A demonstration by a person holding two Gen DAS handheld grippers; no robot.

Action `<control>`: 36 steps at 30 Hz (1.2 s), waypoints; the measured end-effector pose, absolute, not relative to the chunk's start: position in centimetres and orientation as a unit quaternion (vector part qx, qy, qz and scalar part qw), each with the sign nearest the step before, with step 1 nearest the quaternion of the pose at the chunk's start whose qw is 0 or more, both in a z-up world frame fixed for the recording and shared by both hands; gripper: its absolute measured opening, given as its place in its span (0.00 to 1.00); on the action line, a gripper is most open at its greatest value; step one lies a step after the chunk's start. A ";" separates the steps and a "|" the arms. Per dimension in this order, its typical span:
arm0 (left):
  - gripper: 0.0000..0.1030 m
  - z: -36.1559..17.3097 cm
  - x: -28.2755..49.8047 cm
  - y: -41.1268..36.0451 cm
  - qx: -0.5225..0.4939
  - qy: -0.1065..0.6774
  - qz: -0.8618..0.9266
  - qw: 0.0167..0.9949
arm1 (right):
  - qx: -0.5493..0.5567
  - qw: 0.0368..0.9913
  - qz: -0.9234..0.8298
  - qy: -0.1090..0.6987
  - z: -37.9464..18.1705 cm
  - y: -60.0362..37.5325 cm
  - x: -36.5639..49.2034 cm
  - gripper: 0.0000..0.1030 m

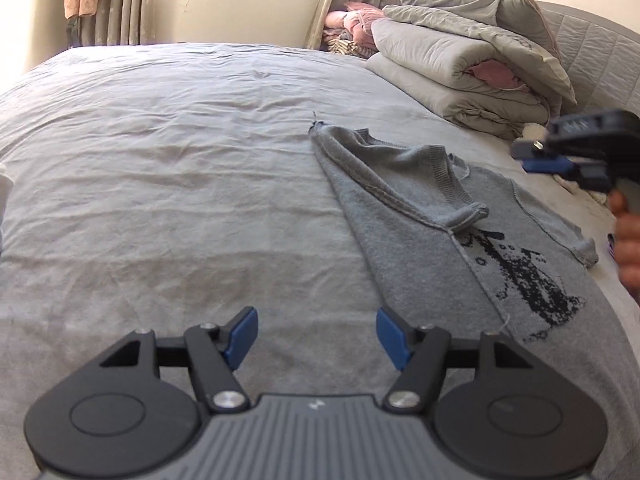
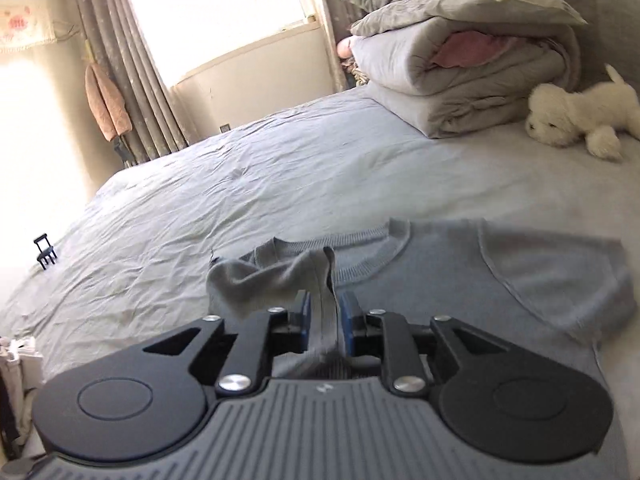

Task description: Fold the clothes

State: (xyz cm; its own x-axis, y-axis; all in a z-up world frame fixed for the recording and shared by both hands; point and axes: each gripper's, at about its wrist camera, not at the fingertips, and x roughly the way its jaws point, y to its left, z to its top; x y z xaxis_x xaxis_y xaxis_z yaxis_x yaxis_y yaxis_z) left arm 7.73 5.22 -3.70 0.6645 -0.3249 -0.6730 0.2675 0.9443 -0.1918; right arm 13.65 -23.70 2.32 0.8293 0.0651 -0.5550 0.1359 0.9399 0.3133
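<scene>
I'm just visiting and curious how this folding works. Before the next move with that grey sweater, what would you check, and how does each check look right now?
1. Right tongs have cloth between the pads: ok, shut on a fold of the sweater.
2. Left tongs free to help: ok, open over bare sheet, touching nothing.
3. Left sleeve already folded in: ok, it lies across the sweater's chest.
4. Right sleeve folded: not ok, it lies spread out flat.
5. Room to work: ok, the toy dog and quilt pile sit apart from the sweater.
6. Hem lying flat: cannot tell, hidden behind the tongs.
</scene>
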 end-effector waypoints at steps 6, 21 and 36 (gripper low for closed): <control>0.65 -4.1 8.7 6.6 -0.077 0.396 -0.164 0.900 | 0.167 0.917 -0.023 0.361 -1.5 -24.8 24.1 0.34; 0.65 -4.3 8.9 6.2 -0.053 0.392 -0.160 0.904 | 0.129 0.939 -0.044 0.315 -2.5 -26.0 21.6 0.18; 0.65 -4.2 9.6 7.4 -0.081 0.401 -0.154 0.900 | -0.029 0.932 0.136 0.335 -2.0 -13.1 28.0 0.41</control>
State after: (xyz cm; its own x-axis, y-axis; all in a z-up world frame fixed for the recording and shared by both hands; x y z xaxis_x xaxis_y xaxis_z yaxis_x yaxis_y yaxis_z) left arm 9.58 7.38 -4.24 0.6314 -0.3424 -0.6958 0.2125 0.9393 -0.2694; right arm 28.03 -13.13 -2.02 0.7389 0.2335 -0.6321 -0.2724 0.9615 0.0367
